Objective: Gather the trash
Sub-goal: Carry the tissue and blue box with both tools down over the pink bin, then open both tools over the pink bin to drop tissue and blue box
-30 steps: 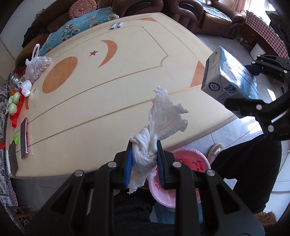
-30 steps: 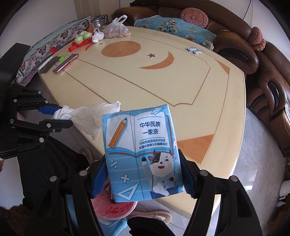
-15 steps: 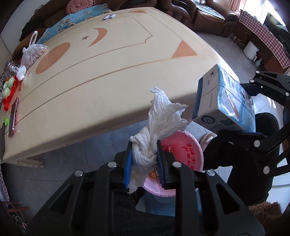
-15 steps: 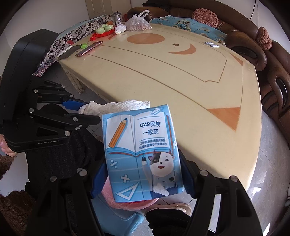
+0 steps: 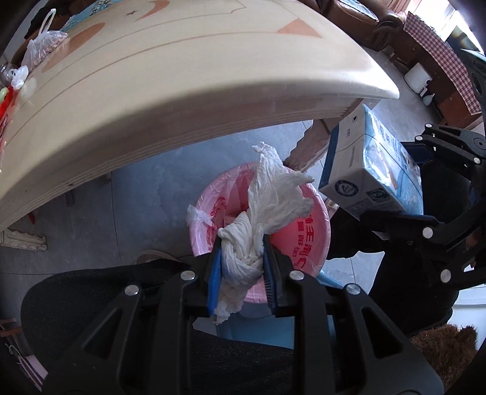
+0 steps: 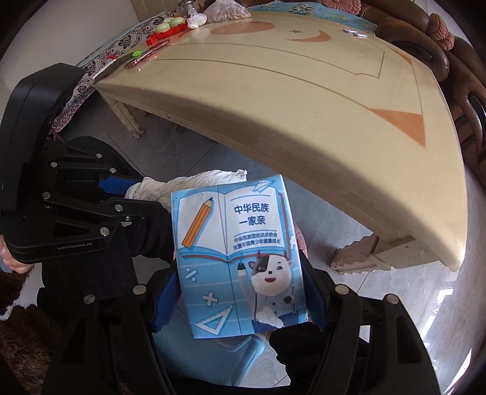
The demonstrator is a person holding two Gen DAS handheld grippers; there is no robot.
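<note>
Left gripper [image 5: 241, 270]: I have its blue pads clenched on the crumpled white tissue [image 5: 267, 209]; the wad is squeezed between them and its loose end fans out above the fingertips.
Tissue, position: I see it over the mouth of the pink-lined bin [image 5: 306, 231], apart from the liner, with a short tail hanging down behind the pads.
Right gripper [image 6: 240, 291]: I hold the blue milk carton [image 6: 240, 261] by its two narrow sides, both pads pressed flat against it, the printed face with the pencil, open book and cartoon cow turned to my camera.
Carton, position: in the left wrist view the carton [image 5: 373, 170] hangs just beside the bin's right rim, tilted, its base facing me; it touches neither bin nor table.
Bin: it stands on the grey floor tiles [image 5: 145, 200] below the table edge, lined with a pink bag bearing red print; I can make out a pale blue body under the liner.
Table [image 6: 303, 100]: cream top with orange inlays, overhanging both grippers.
Far end of table: a knotted plastic bag [image 6: 226, 9], a red tray [image 6: 165, 32] with green pieces, a phone [image 6: 145, 54].
Person: dark trousers [image 5: 100, 291] fill the lower field on either side of the bin.
</note>
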